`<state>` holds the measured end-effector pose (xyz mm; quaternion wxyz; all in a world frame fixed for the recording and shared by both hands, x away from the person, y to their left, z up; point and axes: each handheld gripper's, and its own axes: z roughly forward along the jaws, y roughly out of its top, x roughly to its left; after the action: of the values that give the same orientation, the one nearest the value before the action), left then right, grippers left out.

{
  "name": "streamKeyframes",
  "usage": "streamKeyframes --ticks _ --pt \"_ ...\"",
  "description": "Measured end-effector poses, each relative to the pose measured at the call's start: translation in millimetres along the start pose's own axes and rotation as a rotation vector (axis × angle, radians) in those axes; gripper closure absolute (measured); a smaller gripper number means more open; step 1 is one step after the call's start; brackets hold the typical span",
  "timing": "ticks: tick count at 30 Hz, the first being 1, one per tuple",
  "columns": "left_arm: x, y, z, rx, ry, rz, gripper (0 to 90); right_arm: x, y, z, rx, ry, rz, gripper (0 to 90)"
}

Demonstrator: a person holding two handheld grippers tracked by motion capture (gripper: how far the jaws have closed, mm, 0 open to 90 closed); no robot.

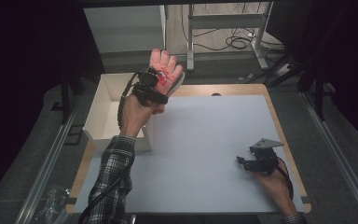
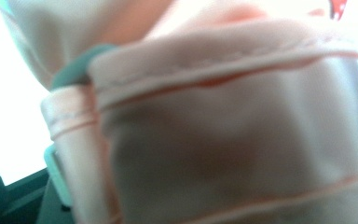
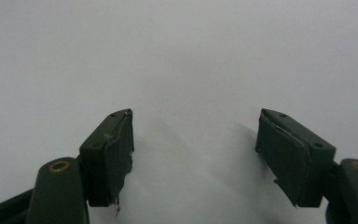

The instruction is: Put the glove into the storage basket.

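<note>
High view: my left tongs (image 1: 154,79) are lifted off the bench (image 1: 205,140), at abt 11 o'clock from its middle, over the near right corner of the white box (image 1: 103,105). They're clamped on a pink glove (image 1: 165,65) w/ red marks; its fingers stick up and away from me, toward 12. My left hand (image 1: 137,109) and plaid sleeve (image 1: 109,179) come up from the bottom edge, cable trailing down along the arm. The box sits at the bench's left edge, 9–10 o'clock, open top, hanging partly past the edge. My right tongs (image 1: 243,162) lie low at abt 4 o'clock, on or just above the pale sheet, can't tell which; grey three-cornered plate (image 1: 266,142) on top, tips aimed left toward 9. My right hand (image 1: 272,179) is behind them near the bench's right edge.

Left gripper view: v. close and blurred. Pink glove fabric (image 2: 233,126) w/ stitched seams across nearly everything, a hem fold at 9 o'clock, a speck of red at 1 o'clock. Dark bits of my tongs show at 7–8 o'clock, pressed into the cloth, so the grip is on the glove.

Right gripper view: right tongs (image 3: 193,149) spread wide apart, nothing between them, one black jaw at 7 o'clock and the other at 4–5. Plain pale bench sheet (image 3: 177,60) beyond, faint shadows under each.
</note>
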<state>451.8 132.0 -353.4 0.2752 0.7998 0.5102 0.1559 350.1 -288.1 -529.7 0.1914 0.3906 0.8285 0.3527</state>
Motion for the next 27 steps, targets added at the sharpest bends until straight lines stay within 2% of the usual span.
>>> streamKeyframes --ticks 3,5,14,20,27 --pt "14.3 -4.8 -3.6 -0.006 0.020 -0.033 38.7 0.0 0.0 0.0 0.000 0.000 0.000 27.9" --pt "17.1 -5.8 -4.5 -0.005 0.023 -0.036 38.7 -0.1 0.0 0.0 -0.001 -0.001 -0.002 27.9" --pt "50.3 -23.7 -9.8 -0.009 0.067 -0.117 38.5 0.1 0.0 0.0 -0.001 -0.001 -0.001 27.9" --pt "65.0 -34.5 -8.1 -0.008 0.082 -0.153 38.4 0.0 0.0 0.0 -0.001 -0.001 -0.001 27.9" --pt "81.0 -51.0 3.5 -0.001 0.095 -0.192 38.1 0.0 0.0 0.0 -0.001 -0.002 -0.001 27.9"
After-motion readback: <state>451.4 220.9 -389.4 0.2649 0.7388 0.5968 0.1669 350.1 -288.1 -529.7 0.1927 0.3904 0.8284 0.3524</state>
